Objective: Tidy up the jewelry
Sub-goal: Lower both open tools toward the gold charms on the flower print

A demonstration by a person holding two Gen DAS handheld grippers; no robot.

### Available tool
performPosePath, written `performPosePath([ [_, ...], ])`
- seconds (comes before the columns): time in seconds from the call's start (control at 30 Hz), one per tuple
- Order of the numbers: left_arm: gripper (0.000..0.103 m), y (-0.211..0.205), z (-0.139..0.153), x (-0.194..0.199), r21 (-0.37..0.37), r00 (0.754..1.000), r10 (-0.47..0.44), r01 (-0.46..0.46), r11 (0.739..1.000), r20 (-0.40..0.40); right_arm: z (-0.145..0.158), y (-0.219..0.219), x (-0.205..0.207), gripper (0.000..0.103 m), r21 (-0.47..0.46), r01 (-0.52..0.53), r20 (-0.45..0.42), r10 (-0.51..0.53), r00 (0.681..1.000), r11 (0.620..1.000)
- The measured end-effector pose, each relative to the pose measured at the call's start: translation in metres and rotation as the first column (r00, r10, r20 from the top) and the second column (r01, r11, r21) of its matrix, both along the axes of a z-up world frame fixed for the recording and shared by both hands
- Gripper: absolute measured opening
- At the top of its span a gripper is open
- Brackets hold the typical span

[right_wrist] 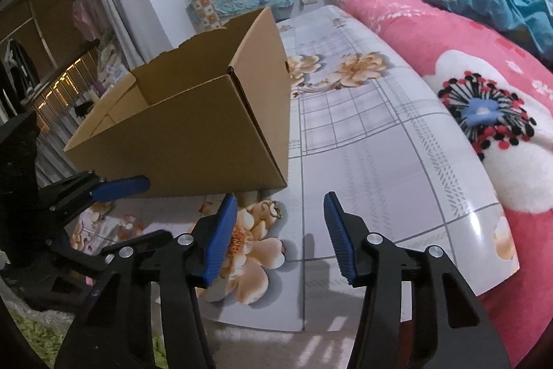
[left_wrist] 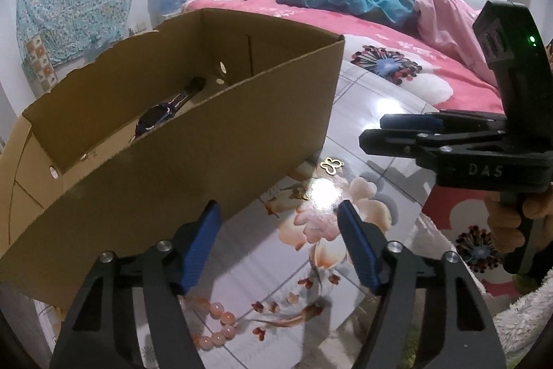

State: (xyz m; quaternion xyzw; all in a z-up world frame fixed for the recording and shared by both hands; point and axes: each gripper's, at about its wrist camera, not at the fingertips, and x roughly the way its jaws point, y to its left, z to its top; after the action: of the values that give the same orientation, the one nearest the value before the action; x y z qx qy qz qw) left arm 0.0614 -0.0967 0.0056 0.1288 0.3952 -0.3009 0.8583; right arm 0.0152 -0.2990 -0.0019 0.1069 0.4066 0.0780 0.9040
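Partly done, judging by the layout: watch (left_wrist: 162,113) already down inside the box (left_wrist: 193,140), lying along its floor. Still out on the bench (left_wrist: 376,113): gold butterfly charm (left_wrist: 331,165) just beside the box's near corner, a smaller gold piece (left_wrist: 300,193) close by it, and a pink bead bracelet (left_wrist: 216,324) under the left gripper (left_wrist: 278,244). Left gripper half open, empty, hanging above the bench beside the box wall. Right gripper (right_wrist: 280,239) likewise part open, nothing between its pads, charm just ahead to its left. Only legible writing: "DAS" moulded on the right gripper's body. No brand readable elsewhere.
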Motion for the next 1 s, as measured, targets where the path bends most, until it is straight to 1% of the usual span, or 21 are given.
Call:
performPosePath([
  [0.17,0.059,0.000,0.001,0.004,-0.010,1.000,0.008,-0.008,1.000,-0.002,-0.001,-0.001,0.003,0.042,0.019,-0.003,-0.002,0.003,1.000,1.000],
  [0.23,0.058,0.000,0.001,0.006,-0.014,1.000,0.009,-0.009,1.000,-0.006,-0.002,-0.001,0.005,0.038,0.026,-0.005,-0.003,0.005,1.000,1.000],
  [0.33,0.058,0.000,0.000,0.007,-0.015,1.000,0.010,-0.011,1.000,-0.010,-0.002,0.000,0.008,0.037,0.042,-0.016,-0.004,0.017,1.000,0.999],
  [0.53,0.058,-0.001,-0.002,0.007,-0.012,1.000,0.000,0.000,1.000,-0.001,-0.001,0.006,0.014,0.036,0.045,-0.043,-0.005,0.043,0.999,0.998],
  [0.7,0.058,0.002,-0.002,0.007,-0.026,1.000,-0.003,0.003,1.000,-0.008,0.001,0.012,0.018,0.033,0.047,-0.064,-0.002,0.064,0.998,0.997],
  [1.0,0.057,0.000,-0.002,0.007,-0.034,1.000,-0.006,0.006,0.999,-0.010,0.004,0.019,0.023,0.032,0.045,-0.084,0.003,0.084,0.996,0.995],
])
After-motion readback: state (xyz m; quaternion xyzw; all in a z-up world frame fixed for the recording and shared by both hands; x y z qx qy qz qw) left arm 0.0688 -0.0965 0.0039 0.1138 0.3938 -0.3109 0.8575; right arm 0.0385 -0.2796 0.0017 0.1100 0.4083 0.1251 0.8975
